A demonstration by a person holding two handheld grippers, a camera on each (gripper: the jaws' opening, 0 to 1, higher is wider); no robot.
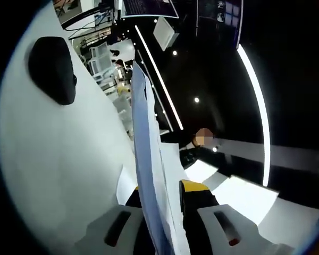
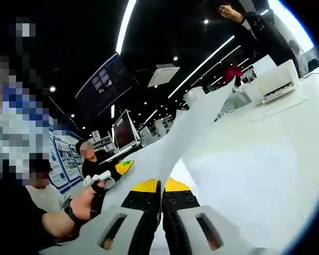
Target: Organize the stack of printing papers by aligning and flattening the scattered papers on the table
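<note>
Clearly lifted off the white table, the stack of papers stands on edge between the left gripper jaws — clamped there. Beyond it on the table lies a black mouse. From the other side, the right gripper is pinched tight on the papers' edge — a white printer sits farther back.

Paper stack: thin, matt white sheets with smooth faces, edges slightly fanned. Desk: smooth white surface, faint sheen. Black mouse-like object on the desk beyond the stack: matt plastic. Fingers gripping the stack: matt black with yellow plastic tips.
</note>
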